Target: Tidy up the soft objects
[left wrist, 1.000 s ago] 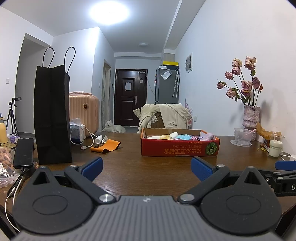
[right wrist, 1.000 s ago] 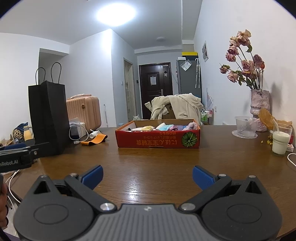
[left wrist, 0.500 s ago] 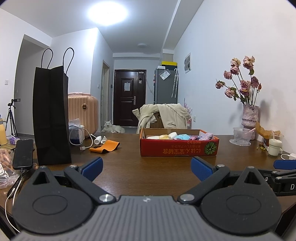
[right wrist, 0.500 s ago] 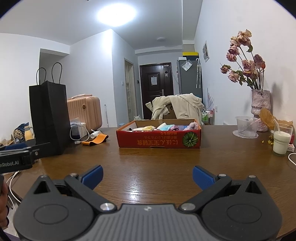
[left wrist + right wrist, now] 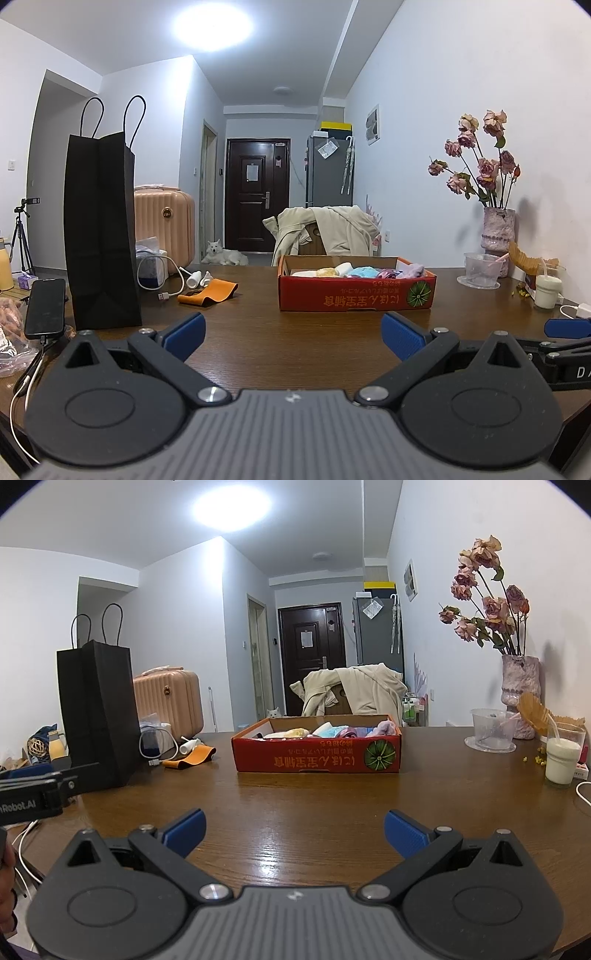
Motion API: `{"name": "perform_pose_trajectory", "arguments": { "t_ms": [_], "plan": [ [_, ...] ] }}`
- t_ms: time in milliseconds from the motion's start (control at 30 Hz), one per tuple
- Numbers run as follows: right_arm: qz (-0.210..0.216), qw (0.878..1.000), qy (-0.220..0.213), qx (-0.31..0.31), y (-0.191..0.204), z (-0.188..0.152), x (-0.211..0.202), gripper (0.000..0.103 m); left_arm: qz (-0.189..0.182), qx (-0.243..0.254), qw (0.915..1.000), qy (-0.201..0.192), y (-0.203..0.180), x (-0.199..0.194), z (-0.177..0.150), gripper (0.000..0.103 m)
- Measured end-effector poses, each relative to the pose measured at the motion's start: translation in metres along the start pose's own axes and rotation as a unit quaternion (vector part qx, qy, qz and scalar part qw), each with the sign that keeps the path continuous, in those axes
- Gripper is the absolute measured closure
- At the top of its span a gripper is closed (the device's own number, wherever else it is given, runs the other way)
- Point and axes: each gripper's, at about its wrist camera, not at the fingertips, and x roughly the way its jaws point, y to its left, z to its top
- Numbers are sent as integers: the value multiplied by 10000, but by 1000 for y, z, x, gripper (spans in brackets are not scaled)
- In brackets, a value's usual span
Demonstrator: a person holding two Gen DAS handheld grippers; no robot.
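Brown table [image 5: 314, 812] holds a red box [image 5: 317, 760] on its far side, with soft things [image 5: 332, 732] inside. Left tool [image 5: 293, 332] and right tool [image 5: 294, 827] are wide open, empty. Nothing has moved lately; both tools wait near.

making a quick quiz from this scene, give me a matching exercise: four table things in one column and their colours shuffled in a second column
Things:
1. paper bag
2. cardboard box
3. suitcase
4. pouch near the charger cable

Colours:
A. orange
B. black
C. red
D. peach pink

Pairs: 1-B, 2-C, 3-D, 4-A

The suitcase stands behind the table, not on it.
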Motion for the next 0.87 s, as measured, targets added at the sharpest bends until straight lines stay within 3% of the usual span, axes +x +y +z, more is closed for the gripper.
{"name": "perform_pose_trajectory", "arguments": {
  "t_ms": [867],
  "plan": [
    [-36,9995,-212,-210,5,-2,-4,0,-285,145,9993,-191,-2,-3,0,0]
  ]
}}
